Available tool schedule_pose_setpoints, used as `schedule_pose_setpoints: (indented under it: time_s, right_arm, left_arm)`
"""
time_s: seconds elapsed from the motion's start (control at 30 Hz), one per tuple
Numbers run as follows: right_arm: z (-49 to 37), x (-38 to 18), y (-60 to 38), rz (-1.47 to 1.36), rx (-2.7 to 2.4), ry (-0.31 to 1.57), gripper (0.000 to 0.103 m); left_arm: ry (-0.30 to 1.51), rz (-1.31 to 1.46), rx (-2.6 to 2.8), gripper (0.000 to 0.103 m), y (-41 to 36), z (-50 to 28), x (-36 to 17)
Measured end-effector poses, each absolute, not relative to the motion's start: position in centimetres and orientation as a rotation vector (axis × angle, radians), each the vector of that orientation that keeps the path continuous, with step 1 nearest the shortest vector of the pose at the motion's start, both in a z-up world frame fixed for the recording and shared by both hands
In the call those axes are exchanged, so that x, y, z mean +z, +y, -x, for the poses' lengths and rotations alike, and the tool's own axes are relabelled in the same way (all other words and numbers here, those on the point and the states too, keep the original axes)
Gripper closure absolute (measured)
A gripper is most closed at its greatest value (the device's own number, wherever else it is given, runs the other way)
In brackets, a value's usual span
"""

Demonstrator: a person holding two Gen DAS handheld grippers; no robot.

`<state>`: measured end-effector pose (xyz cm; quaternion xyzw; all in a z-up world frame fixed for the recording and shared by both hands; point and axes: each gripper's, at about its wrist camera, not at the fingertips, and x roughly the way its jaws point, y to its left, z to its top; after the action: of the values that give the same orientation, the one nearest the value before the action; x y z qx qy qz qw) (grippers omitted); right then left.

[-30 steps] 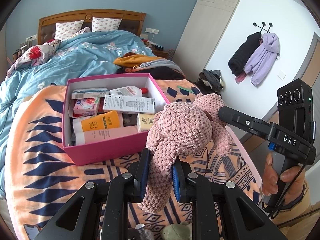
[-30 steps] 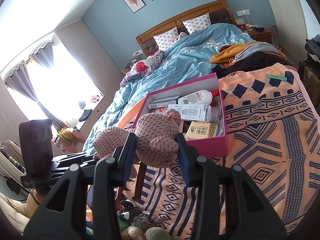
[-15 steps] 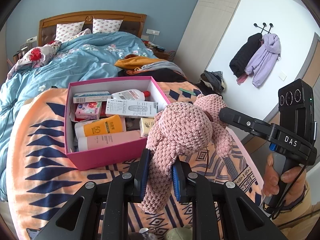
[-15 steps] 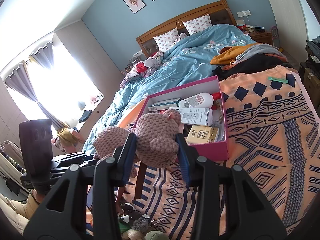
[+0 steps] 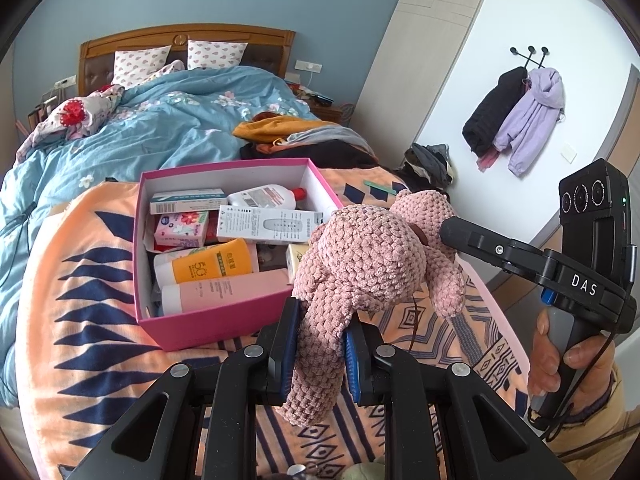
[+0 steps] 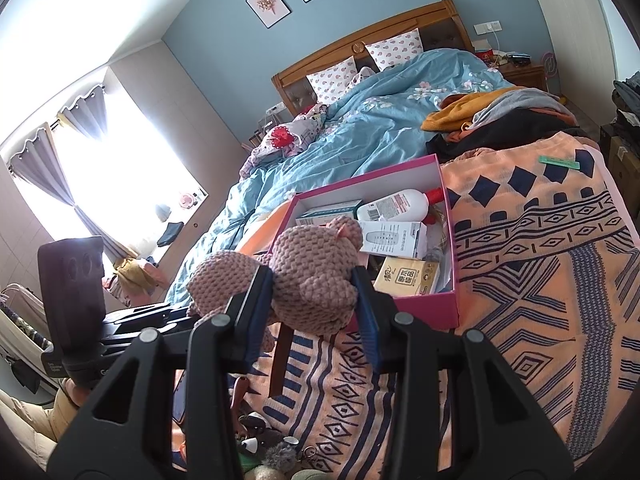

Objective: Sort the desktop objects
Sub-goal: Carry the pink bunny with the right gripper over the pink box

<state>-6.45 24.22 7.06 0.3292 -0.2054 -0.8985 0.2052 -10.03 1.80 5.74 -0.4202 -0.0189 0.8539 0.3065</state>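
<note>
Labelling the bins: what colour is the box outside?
Pink box, white inside; clearest in the left wrist view.

Box (image 5: 224,320) on blanket (image 5: 80,320) (bed (image 5: 160,128) behind), toy (image 5: 360,256) before it.

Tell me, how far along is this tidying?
Several bottles and cartons already lie in the pink cardboard box. In hand: both the left gripper and right gripper clamp the pink crocheted plush toy, held in the air beside the box, not in it. Left: a few small trinkets on the orange patterned blanket.
</note>
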Motion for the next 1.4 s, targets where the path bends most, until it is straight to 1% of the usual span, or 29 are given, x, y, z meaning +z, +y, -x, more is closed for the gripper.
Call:
schedule_pose_setpoints:
  time_s: [0.57, 1.4]
  right_arm:
    - [7.6, 6.7, 24.4, -0.927, -2.492, -0.607, 0.06]
    - [9.4, 6.3, 24.4, -0.932, -2.495, -0.606, 0.06]
  left_arm:
    - [-0.037, 1.11, 2.271, 0.084, 1.9, 11.0, 5.7]
    - [-0.051, 1.12, 2.281, 0.084, 1.9, 13.1, 5.0]
